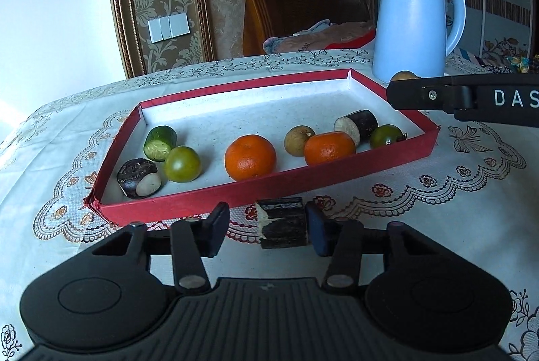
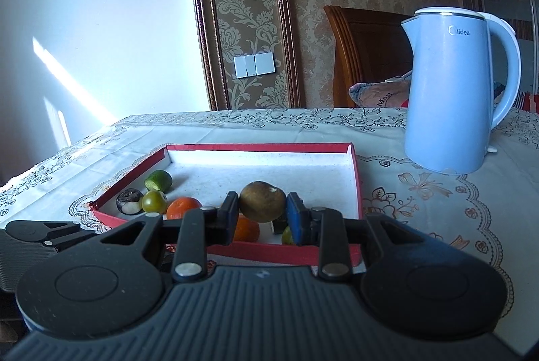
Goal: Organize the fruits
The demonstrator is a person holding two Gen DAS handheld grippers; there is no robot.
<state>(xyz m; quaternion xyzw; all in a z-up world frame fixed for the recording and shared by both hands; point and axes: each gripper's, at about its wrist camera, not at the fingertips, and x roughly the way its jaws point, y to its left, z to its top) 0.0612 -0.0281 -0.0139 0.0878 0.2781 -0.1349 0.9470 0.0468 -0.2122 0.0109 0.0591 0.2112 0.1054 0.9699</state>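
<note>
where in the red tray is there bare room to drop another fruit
The red tray is bare along its back half, toward the blue kettle. The front row is crowded; the only gap is between the green tomato and the left orange.

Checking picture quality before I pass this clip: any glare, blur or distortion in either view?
Left wrist: sharp; fisheye bends the red tray and door frame; white wall overexposed at left. Right wrist: sharp, sunlit streak on the wall, kettle leans from distortion, corners vignetted.

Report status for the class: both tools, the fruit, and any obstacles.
Left tool: jaws around dark cane piece, one pad touching. Right tool shut on brown round fruit over red tray. Kettle behind, clear.
</note>
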